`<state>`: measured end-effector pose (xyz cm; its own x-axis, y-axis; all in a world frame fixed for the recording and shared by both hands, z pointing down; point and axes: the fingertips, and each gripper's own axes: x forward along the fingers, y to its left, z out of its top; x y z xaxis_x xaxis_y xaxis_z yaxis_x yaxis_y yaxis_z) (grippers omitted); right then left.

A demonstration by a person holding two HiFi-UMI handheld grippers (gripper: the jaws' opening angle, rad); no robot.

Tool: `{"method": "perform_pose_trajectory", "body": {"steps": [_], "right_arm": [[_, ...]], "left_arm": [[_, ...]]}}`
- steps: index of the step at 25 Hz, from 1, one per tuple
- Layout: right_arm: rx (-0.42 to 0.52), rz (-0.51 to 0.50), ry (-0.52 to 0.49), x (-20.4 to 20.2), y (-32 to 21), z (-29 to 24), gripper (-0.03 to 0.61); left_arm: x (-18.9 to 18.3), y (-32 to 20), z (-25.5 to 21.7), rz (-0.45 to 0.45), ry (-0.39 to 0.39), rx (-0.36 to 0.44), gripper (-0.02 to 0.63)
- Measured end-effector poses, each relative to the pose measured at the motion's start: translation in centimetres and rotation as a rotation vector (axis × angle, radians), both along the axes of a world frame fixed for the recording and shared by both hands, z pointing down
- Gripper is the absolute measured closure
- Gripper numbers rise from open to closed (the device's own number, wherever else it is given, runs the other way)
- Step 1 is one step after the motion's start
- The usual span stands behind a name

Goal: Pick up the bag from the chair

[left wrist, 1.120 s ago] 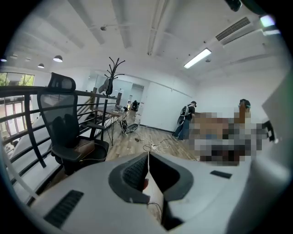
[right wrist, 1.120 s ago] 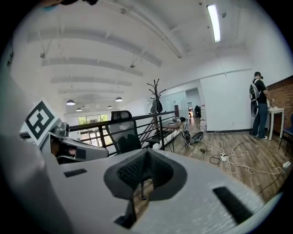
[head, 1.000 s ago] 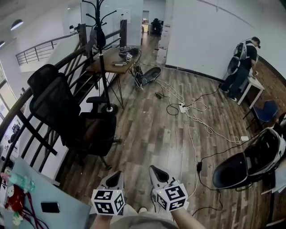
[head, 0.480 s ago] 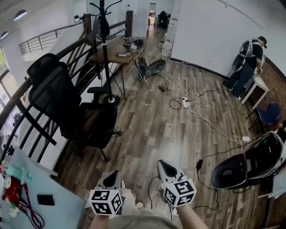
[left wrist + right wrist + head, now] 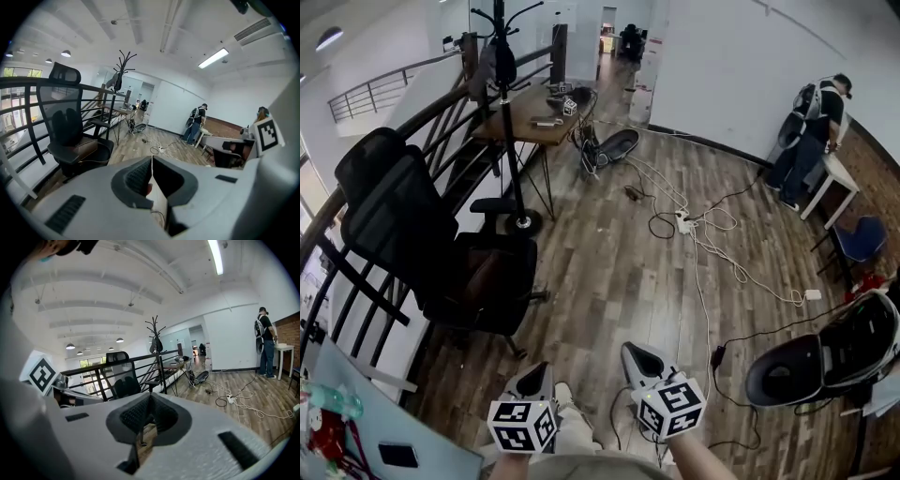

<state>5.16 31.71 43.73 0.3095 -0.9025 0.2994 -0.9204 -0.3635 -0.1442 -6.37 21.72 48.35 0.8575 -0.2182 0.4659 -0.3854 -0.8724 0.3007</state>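
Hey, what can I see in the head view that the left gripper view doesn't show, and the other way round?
Only the head view: the dark phone on the pale table at lower left. Only the left gripper view: the ceiling light, and the left gripper seen along its jaws, shut with nothing between them. Both: the black chair with the brown bag on its seat, the coat rack, and a person by the far wall.

Wood plank floor (image 5: 609, 272), white walls (image 5: 722, 66), blk railing (image 5: 23, 81), coat stand (image 5: 508, 131), strip light (image 5: 213, 57) overhead.
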Motion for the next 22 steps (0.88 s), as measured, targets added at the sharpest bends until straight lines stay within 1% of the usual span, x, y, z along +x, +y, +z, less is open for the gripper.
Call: {"method": "perform_pose_trajectory", "body": {"steps": [5, 12, 19, 22], "right_arm": [[-0.003, -0.017, 0.004, 3.2, -4.8, -0.4, 0.577], [-0.001, -0.063, 0.010, 6.3, -12.6, -1.0, 0.577], [0.000, -0.117, 0.024, 7.5, -20.3, -1.3, 0.577], [0.001, -0.146, 0.037, 7.7, -23.1, -1.5, 0.577]], "left_arm": [[3.4, -4.5, -0.3, -0.017, 0.014, -0.007, 0.609], [6.7, -11.2, -0.8, -0.045, 0.018, -0.007, 0.609], [7.6, -18.5, -0.8, -0.100, 0.025, -0.007, 0.609], [7.6, -21.1, -0.3, -0.136, 0.021, -0.026, 0.609]]}}
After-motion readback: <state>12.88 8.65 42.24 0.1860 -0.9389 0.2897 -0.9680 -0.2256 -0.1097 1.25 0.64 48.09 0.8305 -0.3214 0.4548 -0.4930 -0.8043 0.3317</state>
